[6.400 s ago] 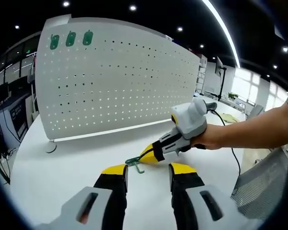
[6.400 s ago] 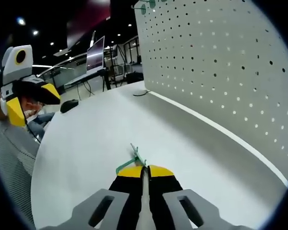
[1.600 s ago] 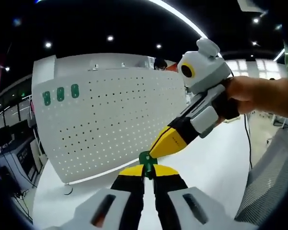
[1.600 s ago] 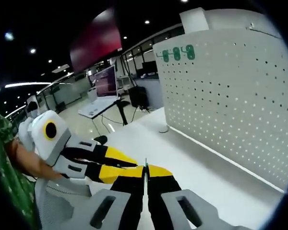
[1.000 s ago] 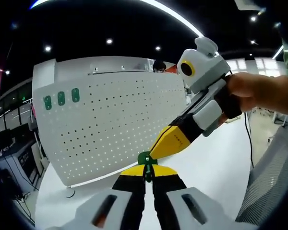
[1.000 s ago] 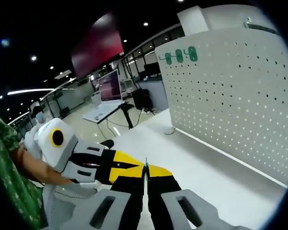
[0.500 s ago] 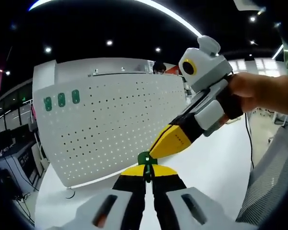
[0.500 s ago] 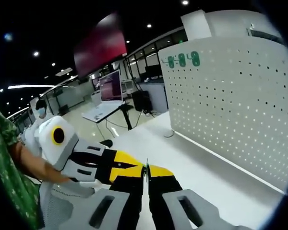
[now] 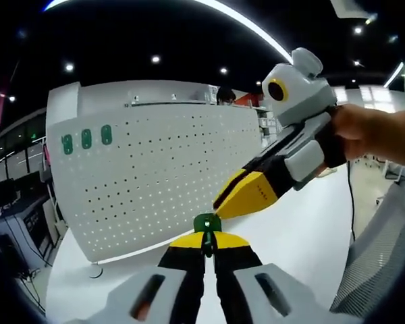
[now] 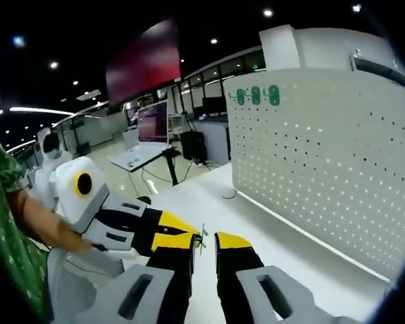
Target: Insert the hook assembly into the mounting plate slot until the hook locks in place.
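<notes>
A small green hook (image 9: 204, 223) is pinched in my left gripper (image 9: 204, 237), held up in the air in front of the white pegboard (image 9: 155, 169). My right gripper (image 9: 221, 202) reaches in from the right, its yellow tips just above the hook and parted. In the right gripper view my right gripper (image 10: 204, 241) stands open, and the hook (image 10: 201, 238) sits in the gap, gripped by the left gripper (image 10: 191, 237) coming in from the left. The pegboard (image 10: 324, 169) stands to the right. Three green pieces (image 9: 86, 140) hang at its top corner.
The pegboard stands upright on a white table (image 9: 304, 229). A grey mesh chair back (image 9: 381, 270) sits at the table's right edge. A person's hand (image 9: 374, 135) holds the right gripper. Desks with a monitor (image 10: 152, 121) lie beyond the table.
My right gripper's jaws have parted and let go of the hook. The left gripper, open 6.4 s ago, stays shut on the hook. Both hands barely shifted.
</notes>
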### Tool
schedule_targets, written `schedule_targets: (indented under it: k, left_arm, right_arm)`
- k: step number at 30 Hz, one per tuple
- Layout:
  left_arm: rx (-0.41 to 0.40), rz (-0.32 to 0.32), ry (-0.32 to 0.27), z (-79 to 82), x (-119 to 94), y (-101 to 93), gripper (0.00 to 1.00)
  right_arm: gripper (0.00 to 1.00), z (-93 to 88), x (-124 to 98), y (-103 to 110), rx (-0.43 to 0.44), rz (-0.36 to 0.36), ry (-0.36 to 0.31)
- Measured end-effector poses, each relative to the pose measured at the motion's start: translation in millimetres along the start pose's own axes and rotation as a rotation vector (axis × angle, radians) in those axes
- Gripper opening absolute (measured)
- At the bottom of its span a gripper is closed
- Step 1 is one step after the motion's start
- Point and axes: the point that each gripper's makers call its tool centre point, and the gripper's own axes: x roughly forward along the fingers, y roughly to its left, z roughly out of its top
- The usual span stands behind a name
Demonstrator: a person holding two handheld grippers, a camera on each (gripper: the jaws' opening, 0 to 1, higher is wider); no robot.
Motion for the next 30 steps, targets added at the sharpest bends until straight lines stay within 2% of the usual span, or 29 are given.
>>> schedule_targets:
  k: [11, 15, 23, 30]
  left_arm:
    - [-0.008, -0.022, -0.012, 3.9, 1, -6.7, 0.04]
    - [-0.007, -0.009, -0.024, 6.0, -2, -4.3, 0.04]
    - [-0.023, 0.016, -0.012, 5.5, -6, -0.3, 0.04]
    - [-0.038, 0.032, -0.02, 23.2, -5, 0.0, 0.04]
  right_arm:
    - [0.2, 0.7, -23, -12, 0.007, -0.083, -0.044]
    - [0.22, 2.0, -30, -13, -0.003, -0.101, -0.06]
    - [0.26, -0.5, -46, -20, 0.0, -0.143, -0.077]
    - [0.32, 13.6, -65, -33, 0.022, -0.192, -0.134]
